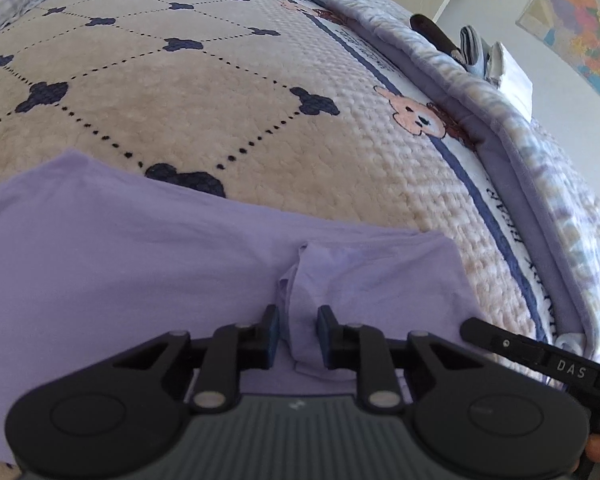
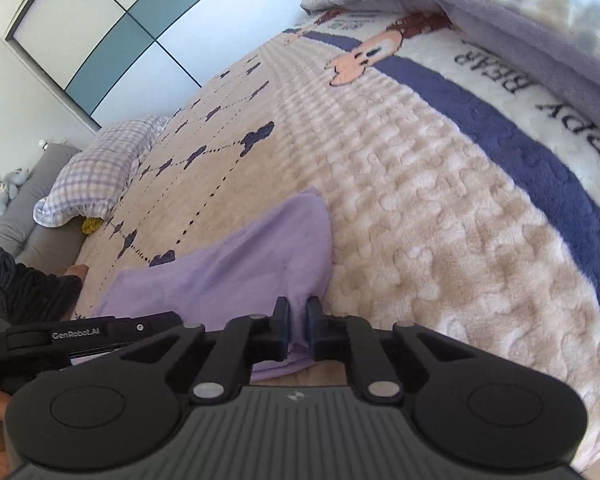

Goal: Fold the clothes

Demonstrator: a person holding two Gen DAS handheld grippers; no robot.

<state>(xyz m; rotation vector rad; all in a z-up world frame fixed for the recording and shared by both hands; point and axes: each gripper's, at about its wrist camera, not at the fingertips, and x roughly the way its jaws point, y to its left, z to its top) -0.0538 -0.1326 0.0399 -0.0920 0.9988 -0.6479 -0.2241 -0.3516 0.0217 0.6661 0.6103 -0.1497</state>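
Holding the purple shirt (image 1: pixel 148 264) by its near edge, you have a pinch in each hand. The left gripper (image 1: pixel 298 330) has a bunched fold of cloth between its fingers, and they look closed on it. The right gripper (image 2: pixel 297 322) is clamped tight on a corner of the same shirt (image 2: pixel 236 276). The shirt lies flat on the bed blanket (image 1: pixel 204 92), at 6 o'clock in both views, right in front of you.

To fold it well, lift both hands together and not too high. Keep the edge straight between them. Carry it over toward 12 o'clock, so the near edge lands on the far edge. Do not tug sideways, or the cloth will bunch.

Words you can read: "DAS" on the black bar at 4 o'clock in the left view, "GenRobot.AI" at 9 o'clock in the right view, and "PPY BEAR" on the blanket's white border (image 2: pixel 512 92).
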